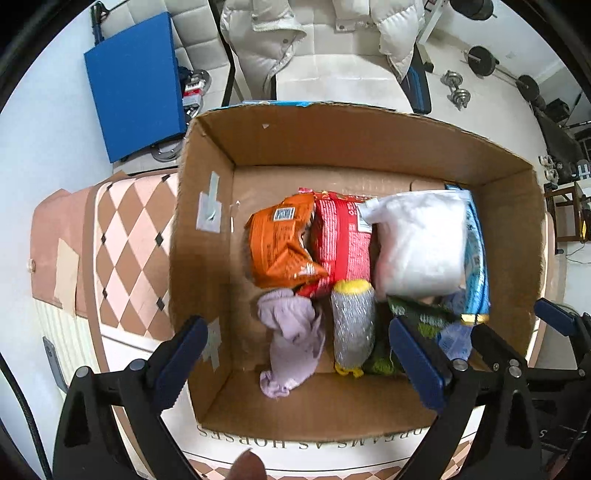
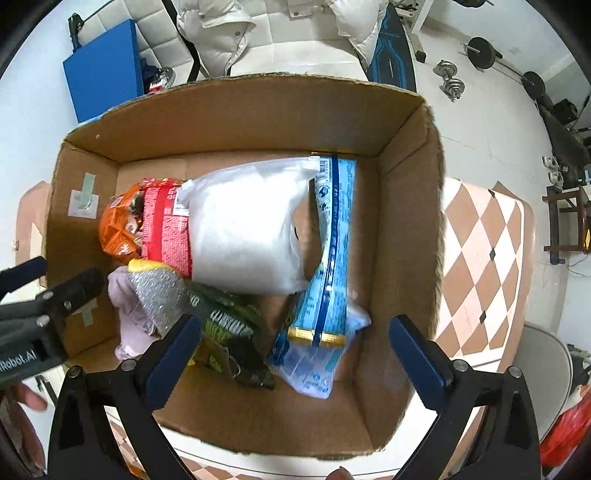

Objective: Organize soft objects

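Observation:
An open cardboard box holds soft packs: an orange snack bag, a red pack, a white bag, a blue pack, a lilac cloth, a silver-and-yellow sponge and a dark green bag. My left gripper is open and empty above the box's near left part. My right gripper is open and empty above the near right part. The left gripper also shows in the right wrist view.
The box stands on a table with a pink-and-brown checkered cloth. Behind it are a chair with a white puffer jacket, a blue board and dumbbells on the floor.

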Action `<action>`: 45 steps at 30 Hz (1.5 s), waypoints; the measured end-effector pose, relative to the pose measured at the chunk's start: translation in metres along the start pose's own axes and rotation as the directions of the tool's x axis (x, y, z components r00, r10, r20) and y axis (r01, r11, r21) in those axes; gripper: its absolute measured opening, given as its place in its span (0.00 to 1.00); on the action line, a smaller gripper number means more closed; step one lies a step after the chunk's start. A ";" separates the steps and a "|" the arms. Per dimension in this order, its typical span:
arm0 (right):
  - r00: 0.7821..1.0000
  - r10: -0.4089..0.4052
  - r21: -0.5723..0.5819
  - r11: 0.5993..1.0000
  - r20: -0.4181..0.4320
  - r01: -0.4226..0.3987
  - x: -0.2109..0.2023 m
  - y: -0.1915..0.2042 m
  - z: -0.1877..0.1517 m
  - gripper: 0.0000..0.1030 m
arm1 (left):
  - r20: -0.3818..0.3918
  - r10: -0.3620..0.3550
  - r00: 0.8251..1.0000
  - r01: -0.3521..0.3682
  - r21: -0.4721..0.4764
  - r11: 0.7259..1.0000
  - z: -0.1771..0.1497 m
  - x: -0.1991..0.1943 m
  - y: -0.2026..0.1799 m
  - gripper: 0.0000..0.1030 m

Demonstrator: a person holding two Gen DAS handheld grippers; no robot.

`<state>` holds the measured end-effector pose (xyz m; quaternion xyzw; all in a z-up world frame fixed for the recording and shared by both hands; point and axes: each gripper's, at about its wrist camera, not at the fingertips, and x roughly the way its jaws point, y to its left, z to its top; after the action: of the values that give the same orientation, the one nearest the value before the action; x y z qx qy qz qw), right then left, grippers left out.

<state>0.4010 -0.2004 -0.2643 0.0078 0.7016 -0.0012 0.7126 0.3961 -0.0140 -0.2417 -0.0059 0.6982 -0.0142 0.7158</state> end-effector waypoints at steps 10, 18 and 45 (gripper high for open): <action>0.989 -0.040 -0.006 0.999 0.145 0.041 -0.063 -0.008 -0.054 1.00 | 0.173 0.028 0.984 -0.025 -0.018 1.000 -0.063 -0.063 -0.004 0.98; 0.964 -0.020 -0.043 0.999 0.265 0.033 -0.128 -0.004 -0.128 1.00 | 0.310 0.040 0.950 -0.029 -0.040 0.999 -0.132 -0.124 -0.008 0.98; 0.849 0.021 -0.053 0.999 0.528 0.008 -0.308 -0.023 -0.328 1.00 | 0.512 -0.008 0.859 -0.003 0.022 1.000 -0.295 -0.274 -0.025 0.98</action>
<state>0.0679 -0.2224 0.0382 -0.0094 0.4783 0.0176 0.8780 0.0945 -0.0279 0.0251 -0.0027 0.4828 -0.0207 0.8755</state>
